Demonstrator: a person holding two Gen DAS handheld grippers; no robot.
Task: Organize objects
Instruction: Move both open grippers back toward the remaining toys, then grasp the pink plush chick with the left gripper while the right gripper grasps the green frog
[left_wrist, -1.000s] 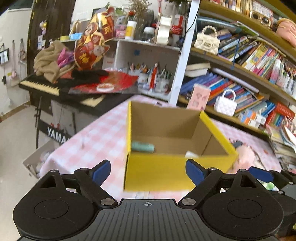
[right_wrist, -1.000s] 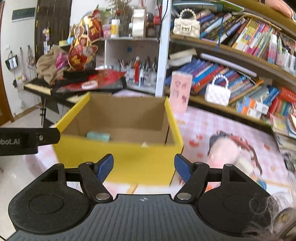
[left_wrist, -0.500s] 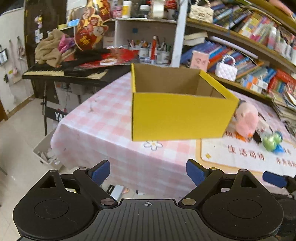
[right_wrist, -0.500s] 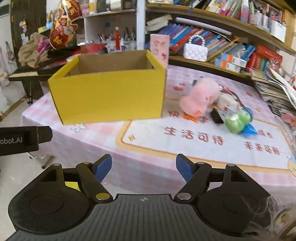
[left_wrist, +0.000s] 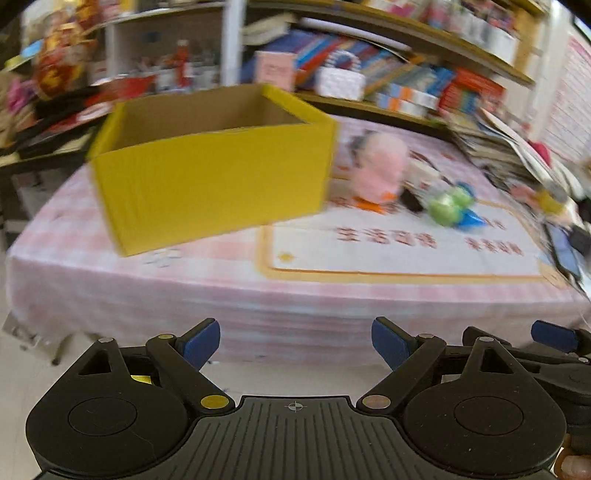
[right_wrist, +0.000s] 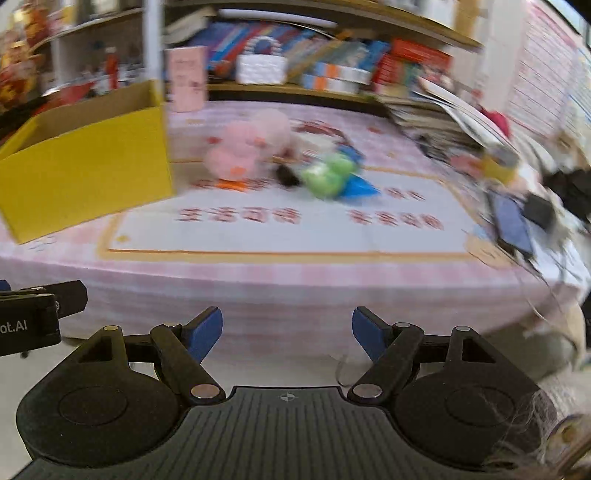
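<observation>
The yellow cardboard box (left_wrist: 214, 177) stands open-topped on the left part of the pink checked surface (left_wrist: 295, 295), its plain brown inside showing above the bright outer walls; judging by the task, it is the container the loose things are meant to end up in, which would explain why it sits within easy reach of the front edge. What lies inside cannot be seen from this low angle. Just beside its right wall, on a white mat with red lettering (right_wrist: 288, 229), sits a pink plush toy (left_wrist: 380, 173) with orange feet, soft and rounded, and close against it a small dark object and a green and blue toy (right_wrist: 332, 177); blur keeps their details from being read. These look like the things not yet sorted. Further right, a dark flat item (right_wrist: 513, 225) and other clutter lie near the surface's edge, and behind everything runs a bookshelf (left_wrist: 406, 74) crowded with books and a white beaded bag. The left claw (left_wrist: 295, 343) hangs in front of and below the surface edge with its blue-padded fingers spread wide and nothing between them; the right claw (right_wrist: 288, 332) is likewise spread apart and empty, pointed more toward the toys, probably the next thing to be fetched
</observation>
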